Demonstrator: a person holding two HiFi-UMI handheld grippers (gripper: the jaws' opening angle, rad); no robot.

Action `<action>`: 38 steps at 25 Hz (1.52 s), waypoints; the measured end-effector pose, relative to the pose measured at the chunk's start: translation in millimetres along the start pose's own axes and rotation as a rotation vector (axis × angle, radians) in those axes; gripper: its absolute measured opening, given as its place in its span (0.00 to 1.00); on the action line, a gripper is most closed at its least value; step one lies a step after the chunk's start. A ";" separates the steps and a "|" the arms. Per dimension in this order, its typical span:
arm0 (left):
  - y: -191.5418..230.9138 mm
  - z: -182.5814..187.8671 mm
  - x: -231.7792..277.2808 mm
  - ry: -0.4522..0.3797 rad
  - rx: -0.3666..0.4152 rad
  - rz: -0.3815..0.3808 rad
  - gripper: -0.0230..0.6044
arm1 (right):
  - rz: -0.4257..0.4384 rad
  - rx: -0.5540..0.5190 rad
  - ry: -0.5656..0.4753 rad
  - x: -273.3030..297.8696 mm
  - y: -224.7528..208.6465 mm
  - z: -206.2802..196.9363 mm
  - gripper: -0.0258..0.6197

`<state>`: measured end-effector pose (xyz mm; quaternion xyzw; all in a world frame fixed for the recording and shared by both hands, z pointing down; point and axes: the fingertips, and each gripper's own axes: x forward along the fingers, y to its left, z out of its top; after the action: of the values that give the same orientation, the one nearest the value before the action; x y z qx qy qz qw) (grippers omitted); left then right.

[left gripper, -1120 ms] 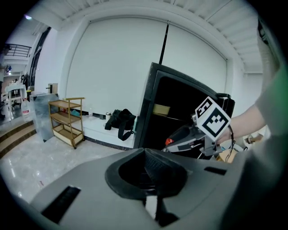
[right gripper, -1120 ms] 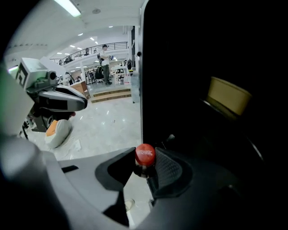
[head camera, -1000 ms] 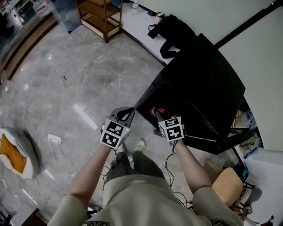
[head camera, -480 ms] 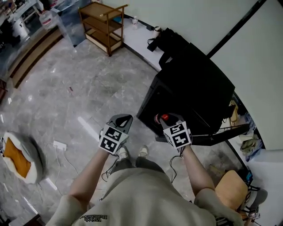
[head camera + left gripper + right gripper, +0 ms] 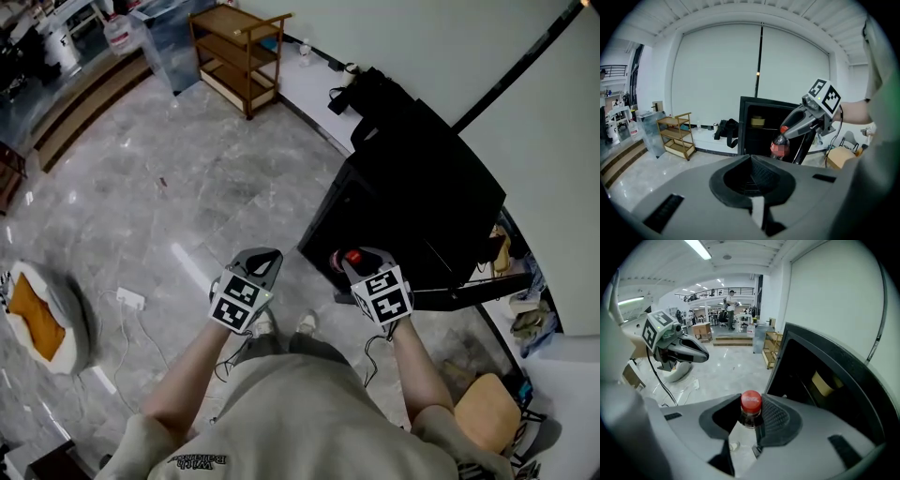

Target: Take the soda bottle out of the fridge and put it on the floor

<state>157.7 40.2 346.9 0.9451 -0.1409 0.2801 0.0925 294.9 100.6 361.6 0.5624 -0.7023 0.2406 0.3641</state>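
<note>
Both grippers have come up since a second ago, and the soda bottle (image 5: pixel 779 146) has come with the right one, out in front of the open fridge (image 5: pixel 422 206).

- Right gripper (image 5: pixel 751 416): jaws clamped on the bottle's neck just under the red cap. The body hangs below them, dark and full by the look of it.
- Left gripper (image 5: pixel 751 159): jaws together, nothing between them. It rides beside the right one, well apart from the bottle.
- Bottle is outside the fridge and off the floor (image 5: pixel 187 187).

How I would do the set-down:
- Hold the neck grip as it is. A neck hold lets a heavy bottle swing, so I move slowly.
- Swing away from the fridge front toward bare marble, clear of my own shoes (image 5: pixel 305 323) and of the white power strip (image 5: pixel 129 299) with its cable.
- Bring it down upright until the base sits flat, and only then part the jaws.
- Lift straight up off the cap so I don't tip it.

Risk: marble looks slick, so a tilted landing could let the bottle topple.
</note>
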 end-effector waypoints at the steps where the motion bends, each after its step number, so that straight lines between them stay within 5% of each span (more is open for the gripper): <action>1: 0.1 0.9 -2.4 -0.012 -0.008 -0.002 0.05 | 0.011 -0.010 0.000 2.5 2.9 2.4 0.21; 13: 36.8 -23.1 -41.2 -0.001 -0.108 0.205 0.05 | 0.177 -0.216 -0.036 47.9 52.5 60.2 0.21; 27: 82.6 -123.3 -141.5 0.061 -0.327 0.473 0.05 | 0.416 -0.475 -0.022 116.3 177.0 108.3 0.21; 38: 110.0 -193.8 -199.2 0.097 -0.455 0.586 0.05 | 0.526 -0.599 0.004 172.1 270.3 133.5 0.21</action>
<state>-134.8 28.4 406.8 0.8056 -0.4597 0.3004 0.2224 -15.8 -37.0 432.9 0.2319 -0.8608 0.1111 0.4393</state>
